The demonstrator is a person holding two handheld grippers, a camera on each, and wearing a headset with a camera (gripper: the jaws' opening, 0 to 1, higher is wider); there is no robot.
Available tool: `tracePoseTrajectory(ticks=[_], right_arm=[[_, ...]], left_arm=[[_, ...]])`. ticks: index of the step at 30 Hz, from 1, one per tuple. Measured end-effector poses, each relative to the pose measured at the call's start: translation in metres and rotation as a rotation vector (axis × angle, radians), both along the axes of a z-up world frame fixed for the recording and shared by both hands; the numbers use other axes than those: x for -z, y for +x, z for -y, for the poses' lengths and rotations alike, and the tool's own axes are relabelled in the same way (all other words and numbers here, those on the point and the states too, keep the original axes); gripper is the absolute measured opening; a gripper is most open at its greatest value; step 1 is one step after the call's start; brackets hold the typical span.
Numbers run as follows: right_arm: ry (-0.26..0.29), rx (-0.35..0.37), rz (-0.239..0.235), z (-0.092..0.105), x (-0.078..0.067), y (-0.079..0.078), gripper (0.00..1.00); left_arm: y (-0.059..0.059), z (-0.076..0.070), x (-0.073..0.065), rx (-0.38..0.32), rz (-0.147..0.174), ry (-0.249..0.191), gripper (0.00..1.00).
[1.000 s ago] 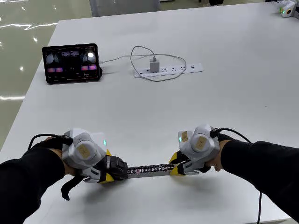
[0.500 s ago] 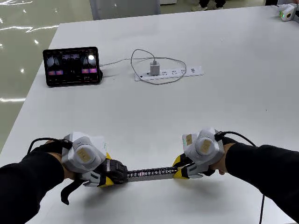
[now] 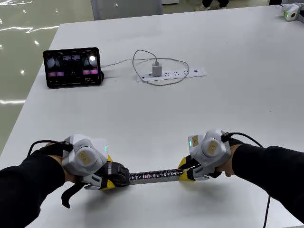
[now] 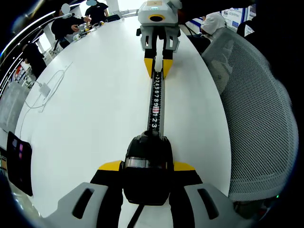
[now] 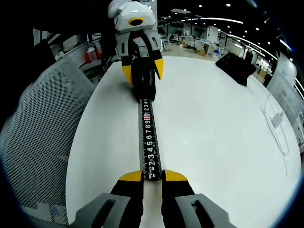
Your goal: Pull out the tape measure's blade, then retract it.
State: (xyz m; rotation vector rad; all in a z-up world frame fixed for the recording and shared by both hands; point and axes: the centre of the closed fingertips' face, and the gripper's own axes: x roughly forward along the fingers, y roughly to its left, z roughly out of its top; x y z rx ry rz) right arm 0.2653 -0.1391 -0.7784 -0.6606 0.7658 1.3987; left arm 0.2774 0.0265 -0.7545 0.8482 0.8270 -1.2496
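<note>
Fingers of left gripper [image 4: 147,167] clamped around the black tape measure case [image 4: 148,152], low on the white tabletop [image 3: 199,109] near its front edge. Yellow-tipped fingers of right gripper [image 5: 152,176] pinched narrow on the end of the numbered blade [image 5: 148,133]. Blade drawn out straight between the two grippers, close over the tabletop. Black tablet [image 3: 72,65] and white power strip [image 3: 173,73] well apart, far side.

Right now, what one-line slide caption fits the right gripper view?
Right tongs pinch the blade by its tip, drawn across the white table from the case clamped in the left tongs.
</note>
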Motion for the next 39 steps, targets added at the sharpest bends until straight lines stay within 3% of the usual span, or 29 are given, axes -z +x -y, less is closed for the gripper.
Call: tracePoseTrajectory(ticks=[39], right_arm=[[-0.013, 0.015, -0.003, 0.019, 0.003, 0.001, 0.1]], left_arm=[[0.0, 0.0, 0.0, -0.004, 0.003, -0.004, 0.31]])
